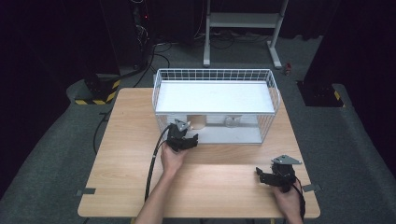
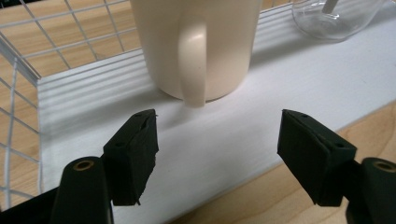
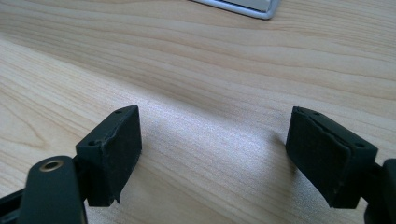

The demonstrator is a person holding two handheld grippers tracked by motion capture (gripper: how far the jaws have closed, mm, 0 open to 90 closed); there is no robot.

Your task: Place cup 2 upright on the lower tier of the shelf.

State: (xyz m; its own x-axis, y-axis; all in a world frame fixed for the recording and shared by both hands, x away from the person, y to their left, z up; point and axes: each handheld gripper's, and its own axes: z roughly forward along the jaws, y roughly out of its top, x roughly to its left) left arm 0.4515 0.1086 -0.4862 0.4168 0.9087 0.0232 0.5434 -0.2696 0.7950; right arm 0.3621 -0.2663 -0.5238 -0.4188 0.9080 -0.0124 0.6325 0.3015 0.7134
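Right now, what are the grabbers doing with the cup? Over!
Left gripper open, just short of cream mug, handle facing it. Right gripper open over bare table. Glass beside mug, not blocking.

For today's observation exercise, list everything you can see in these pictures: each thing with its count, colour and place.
Mug: one, cream, upright on the rack's lower shelf, handle toward the left tongs.
Glass vessel: one, clear, on the same shelf beside the mug.
Wire rack: one, white, at the table's far side.
Table: one, light wood.
Metal stand: one, grey, on the floor behind the table.
Left tongs: one, black, open, empty, facing the mug's handle.
Right tongs: one, black, open, empty, over bare table at the near right.
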